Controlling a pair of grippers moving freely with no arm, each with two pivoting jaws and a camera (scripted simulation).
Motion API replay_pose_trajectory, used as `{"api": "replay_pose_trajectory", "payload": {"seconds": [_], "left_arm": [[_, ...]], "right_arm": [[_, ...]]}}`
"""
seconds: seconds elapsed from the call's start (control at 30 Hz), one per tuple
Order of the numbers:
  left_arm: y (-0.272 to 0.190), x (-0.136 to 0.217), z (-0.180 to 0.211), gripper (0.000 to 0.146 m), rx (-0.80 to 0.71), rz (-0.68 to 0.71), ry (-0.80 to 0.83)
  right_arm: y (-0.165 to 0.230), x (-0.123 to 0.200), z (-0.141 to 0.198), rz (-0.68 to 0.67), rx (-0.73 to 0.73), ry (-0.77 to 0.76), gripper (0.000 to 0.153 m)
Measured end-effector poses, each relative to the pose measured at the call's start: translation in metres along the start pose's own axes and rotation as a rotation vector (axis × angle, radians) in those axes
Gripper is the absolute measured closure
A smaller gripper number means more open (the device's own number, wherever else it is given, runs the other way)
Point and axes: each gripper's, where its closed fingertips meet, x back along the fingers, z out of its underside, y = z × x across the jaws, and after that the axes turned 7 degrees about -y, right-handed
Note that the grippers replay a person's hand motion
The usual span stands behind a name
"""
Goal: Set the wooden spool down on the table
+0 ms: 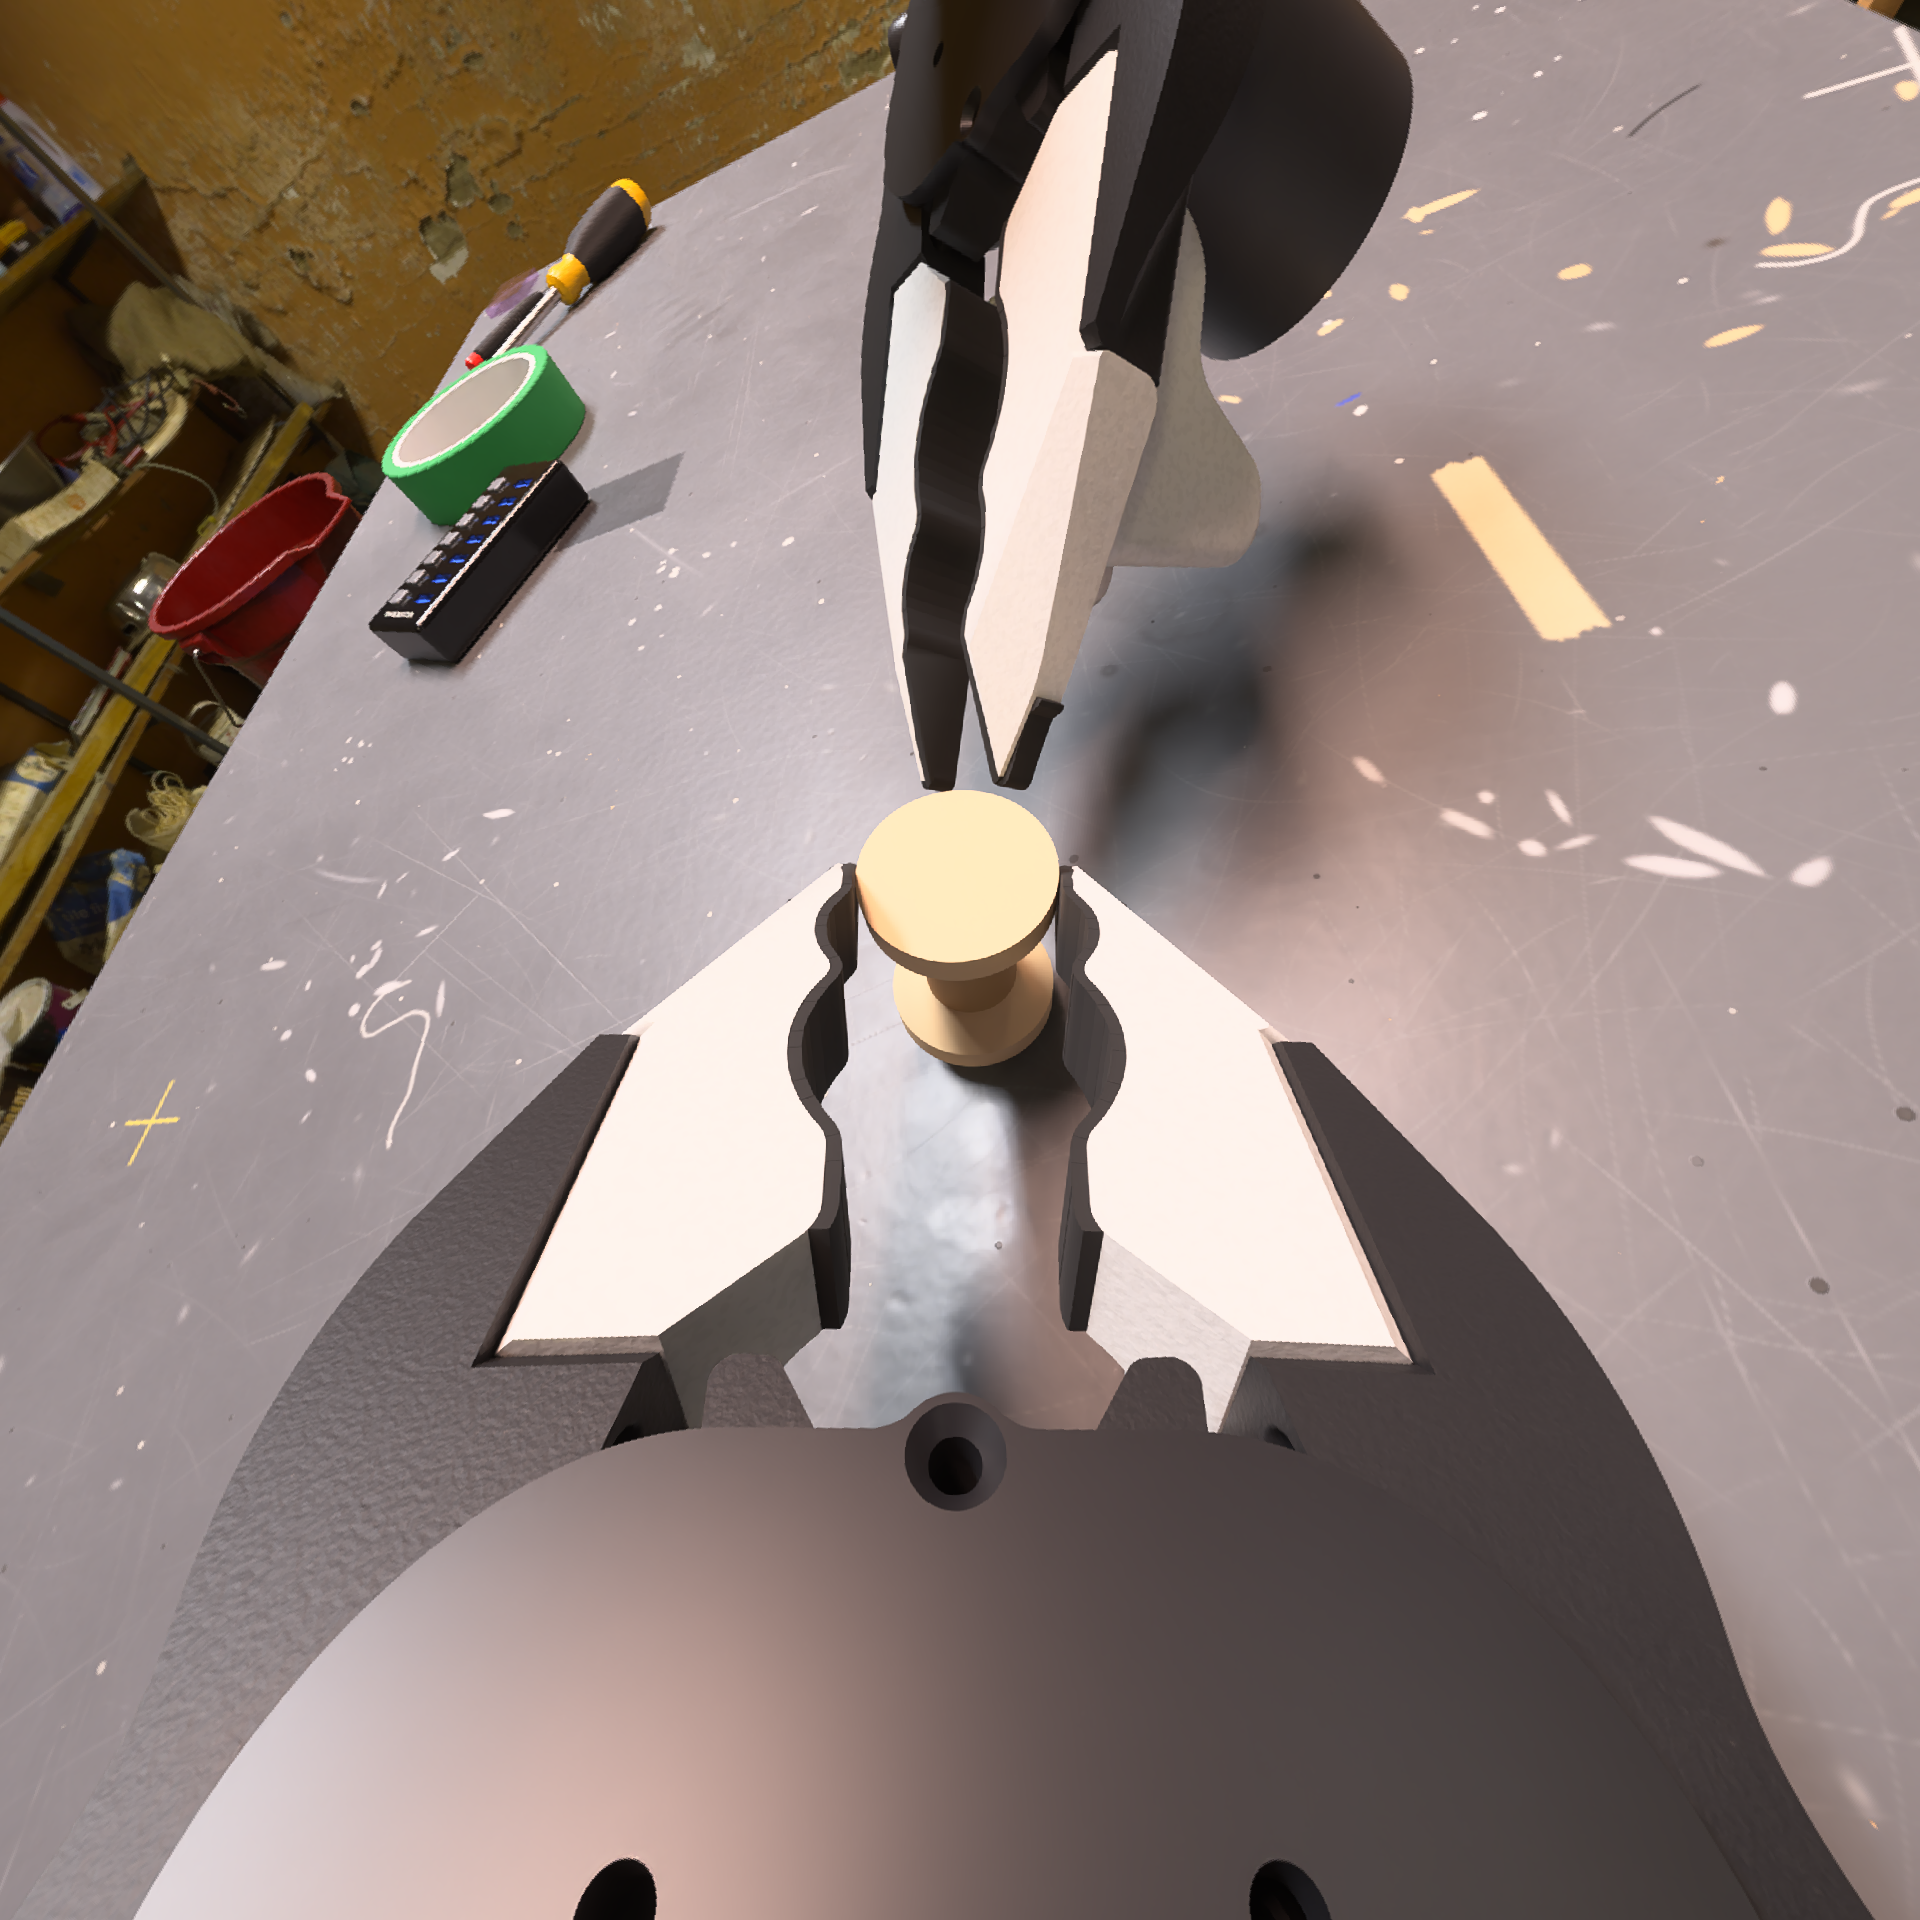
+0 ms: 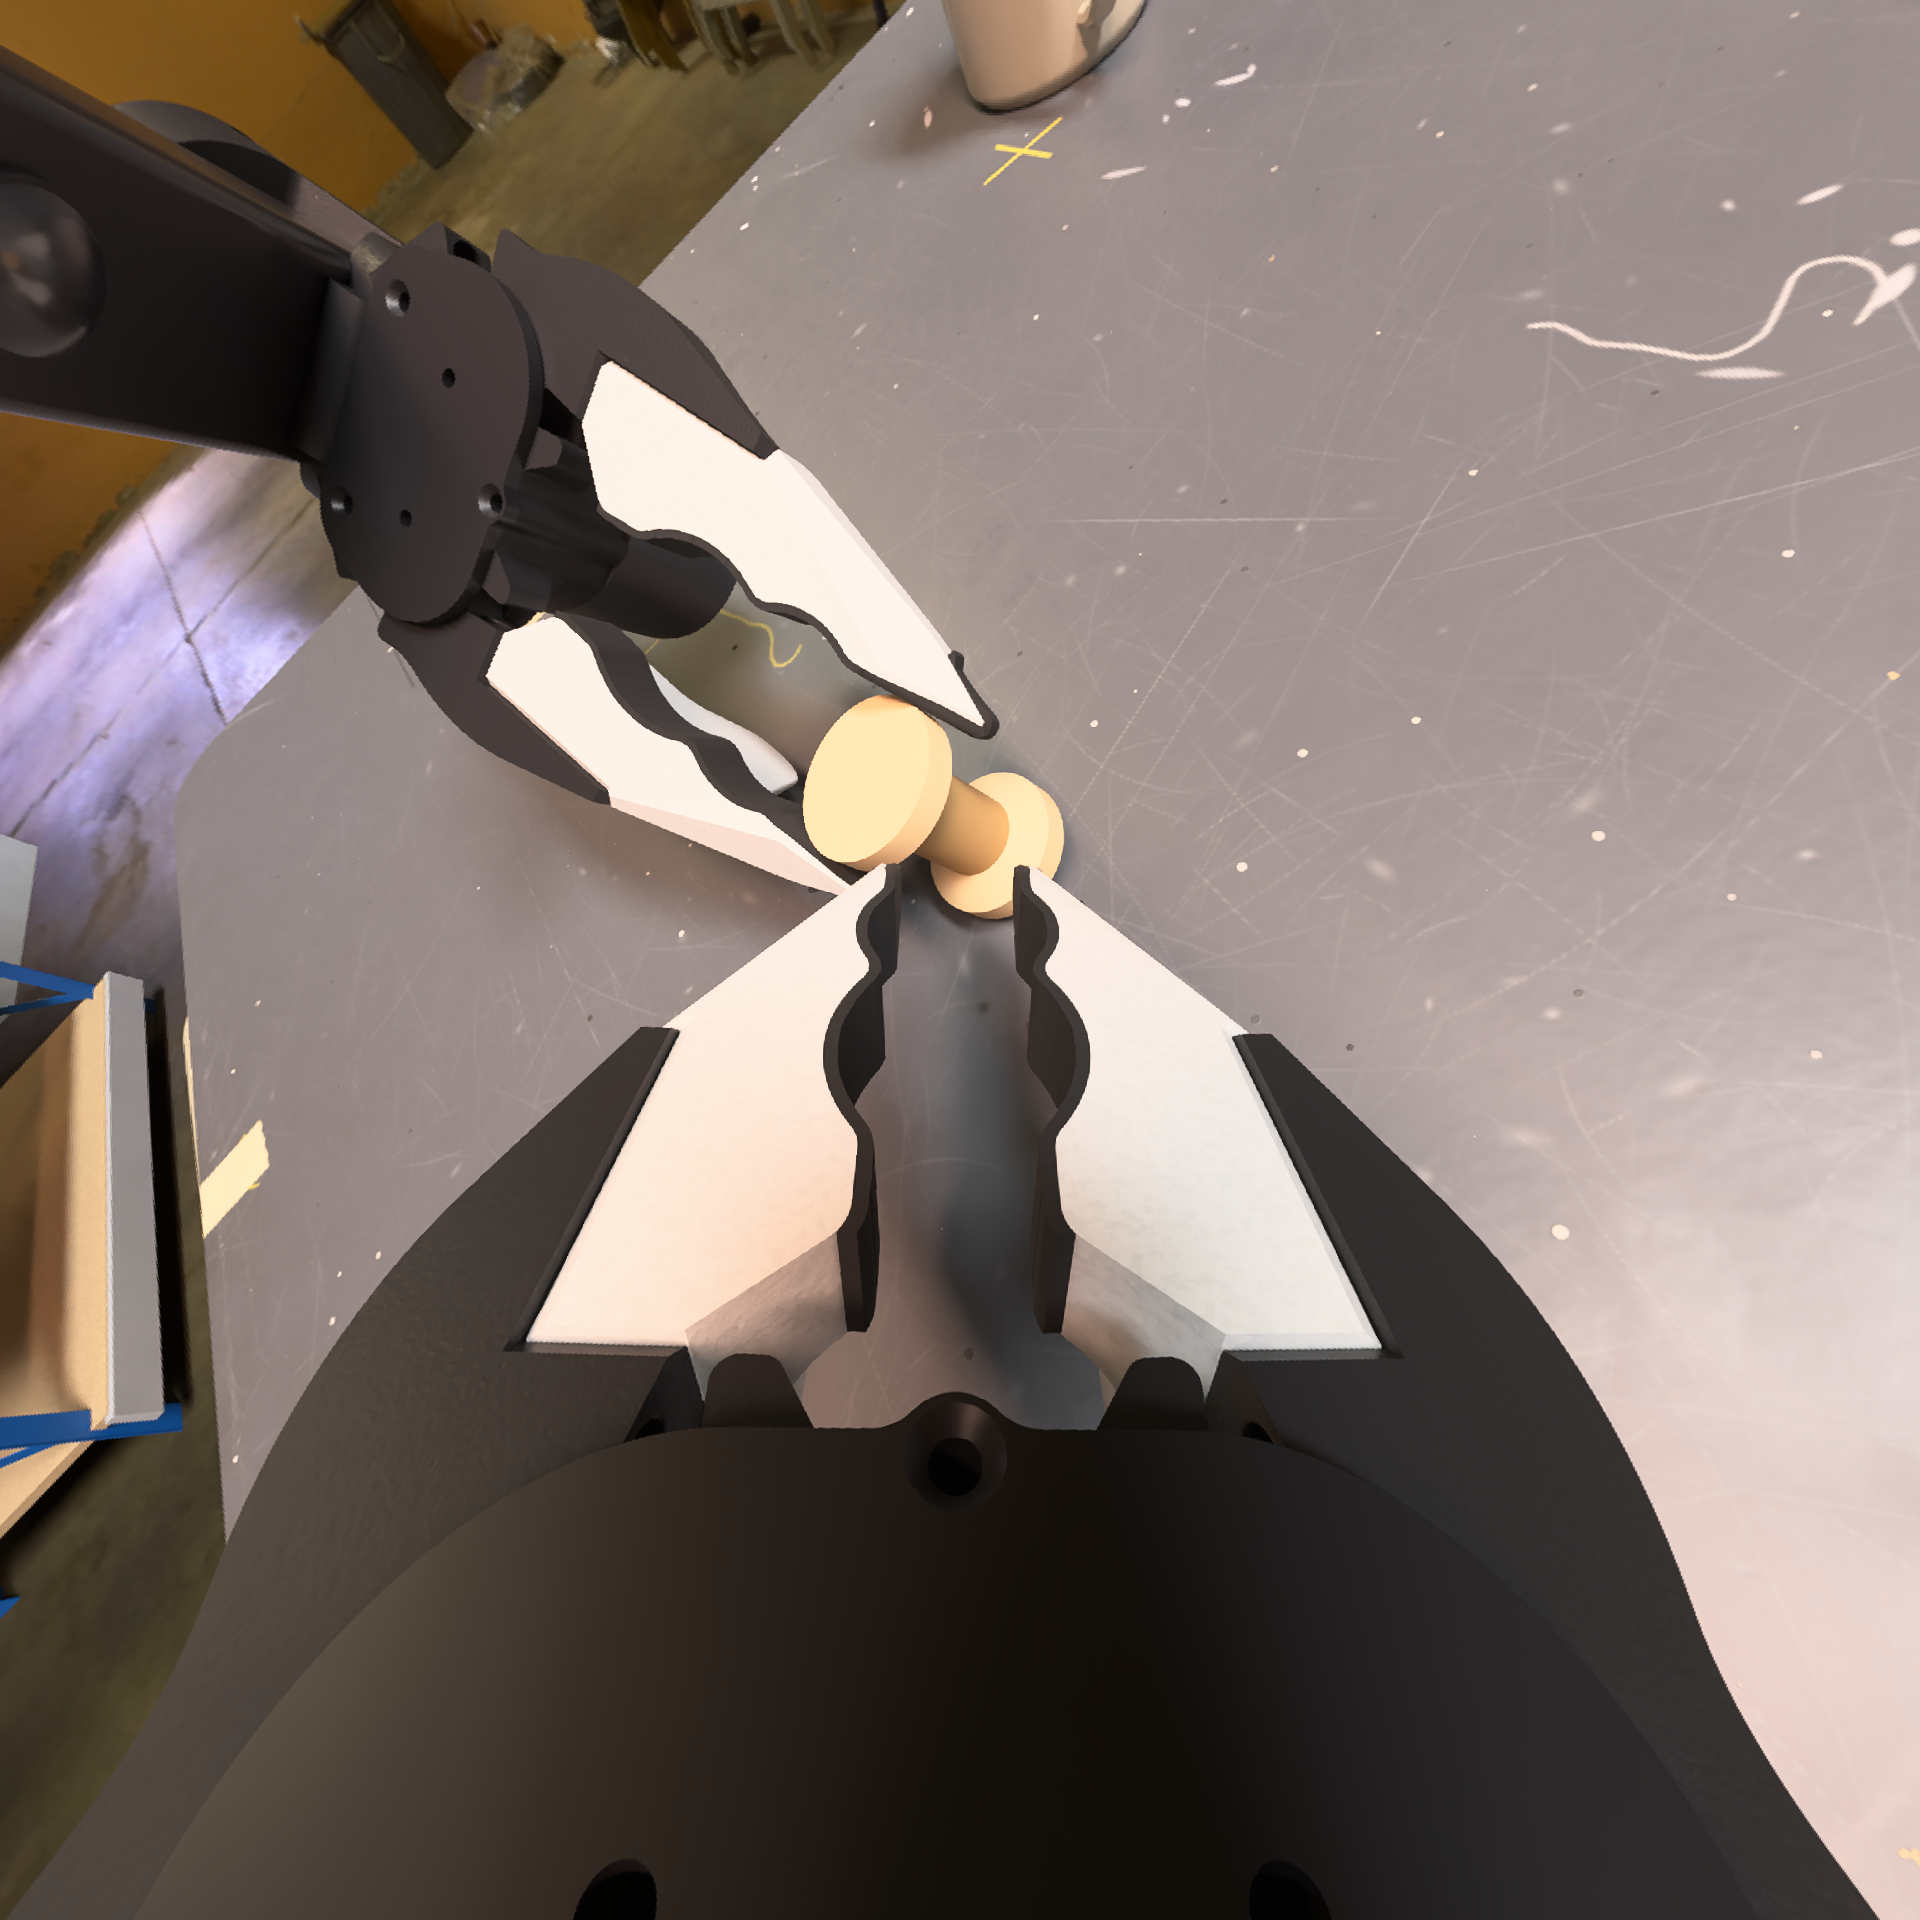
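Note:
The pale wooden spool (image 1: pixel 958 883) stands upright on the grey table (image 1: pixel 582 935). Its lower flange (image 1: pixel 971 1029) is at the surface or just above; I cannot tell contact. My left gripper (image 1: pixel 956 881) is shut on the spool's top flange, one fingertip on each side. In the right wrist view it (image 2: pixel 904 795) reaches in from the upper left and holds the spool (image 2: pixel 878 779). My right gripper (image 2: pixel 954 878) is open with a narrow gap and empty. Its tips are just short of the lower flange (image 2: pixel 1023 831). In the left wrist view the right gripper (image 1: pixel 971 779) hangs just behind the spool's top.
A green tape roll (image 1: pixel 483 431), a black switch strip (image 1: pixel 478 566) and a screwdriver (image 1: pixel 566 270) lie at the far left by the table edge. A red bucket (image 1: pixel 249 571) sits beyond that edge. A white cup-like object (image 2: pixel 1039 47) stands far off.

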Motion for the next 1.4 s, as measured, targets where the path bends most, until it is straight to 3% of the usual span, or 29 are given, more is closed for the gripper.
{"api": "replay_pose_trajectory", "payload": {"seconds": [0.5,0.83,1.23,1.3,1.4], "left_arm": [[-0.005,-0.001,0.002,0.108,-0.047,0.017,0.021],[-0.004,0.002,0.004,0.108,0.05,0.078,0.021],[0.007,0.004,0.01,0.108,0.16,0.057,0.041],[0.01,0.007,0.008,0.096,0.206,0.065,0.019],[0.017,0.014,0.0,0.09,0.284,0.079,-0.057]], "right_arm": [[0.001,-0.001,0.002,0.002,0.006,0.011,0.133],[0.006,-0.005,-0.001,-0.008,0.101,-0.006,0.13],[0.004,-0.006,-0.009,0.033,0.182,-0.05,0.125],[0.004,-0.004,-0.013,0.035,0.191,-0.073,0.125],[0.002,0.003,-0.024,0.063,0.232,-0.13,0.126]]}}
